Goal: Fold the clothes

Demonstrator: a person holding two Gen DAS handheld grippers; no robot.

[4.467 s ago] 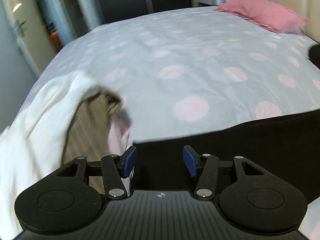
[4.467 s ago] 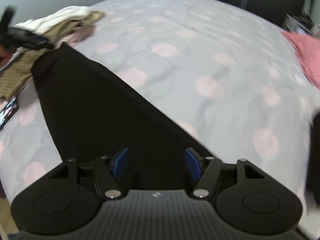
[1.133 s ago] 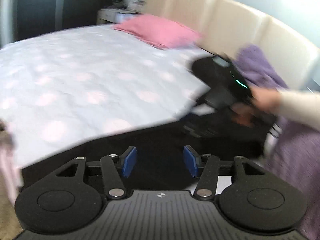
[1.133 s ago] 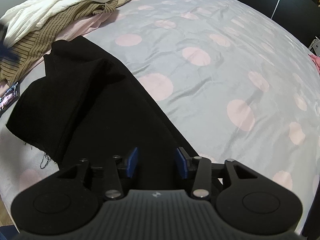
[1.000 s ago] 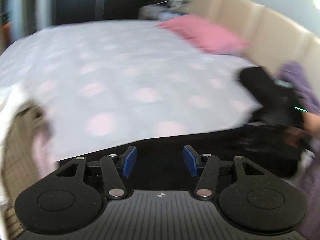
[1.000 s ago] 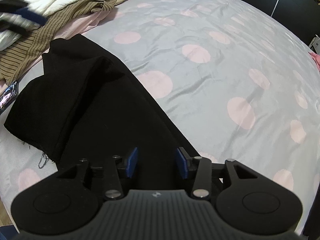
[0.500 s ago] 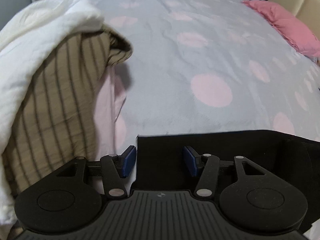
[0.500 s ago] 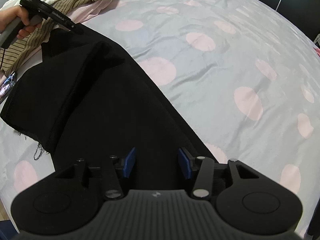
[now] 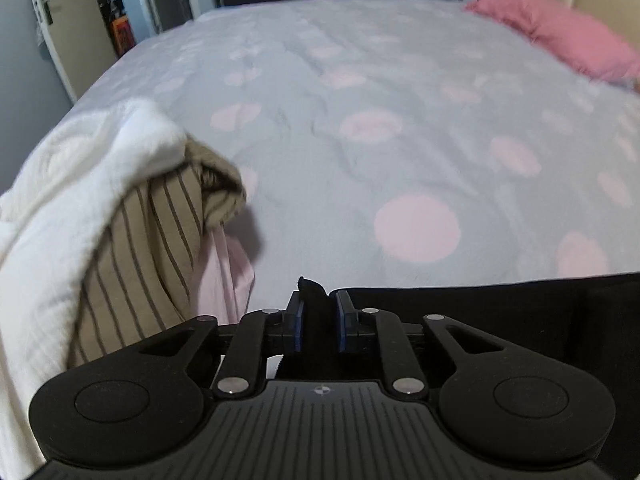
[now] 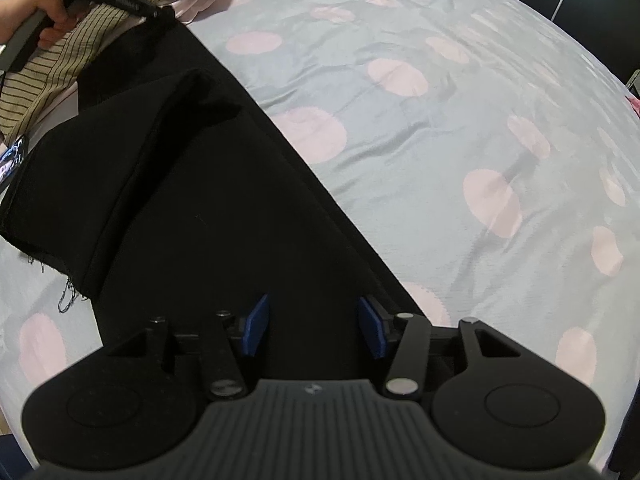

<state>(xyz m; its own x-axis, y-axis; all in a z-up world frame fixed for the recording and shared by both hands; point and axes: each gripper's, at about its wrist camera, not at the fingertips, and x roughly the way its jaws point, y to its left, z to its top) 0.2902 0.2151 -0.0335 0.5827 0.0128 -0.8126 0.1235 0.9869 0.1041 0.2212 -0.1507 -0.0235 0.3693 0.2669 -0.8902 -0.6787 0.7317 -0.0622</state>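
Left gripper (image 9: 318, 326) has its blue-padded fingers (image 9: 297, 326) pinching a corner of the black garment (image 10: 192, 200); a small tuft of black cloth sticks up between the pads. From the right wrist view the same gripper shows top left, held in a hand (image 10: 48, 12), its tip at the garment's far corner.

Right gripper (image 10: 314, 330) fingers (image 10: 256, 324) are spread apart, with black cloth lying between and under them (not gripped as far as the view shows).

The black garment lies on the bed (image 10: 460, 120), along its near side, stretched between the two grippers. One straight edge runs diagonally across the grey sheet with pink dots. Part of it is folded over on itself at the left, with a frayed edge and loose threads hanging out onto the sheet.

Pile of other clothes just left of the left gripper: a white garment (image 9: 68, 200) on top, a tan striped garment (image 9: 136, 256) under it, a pale pink piece (image 9: 228, 276) below that. Pink pillow (image 9: 568, 38) at the far right of the bed. A door (image 9: 44, 20) stands far left in the background.
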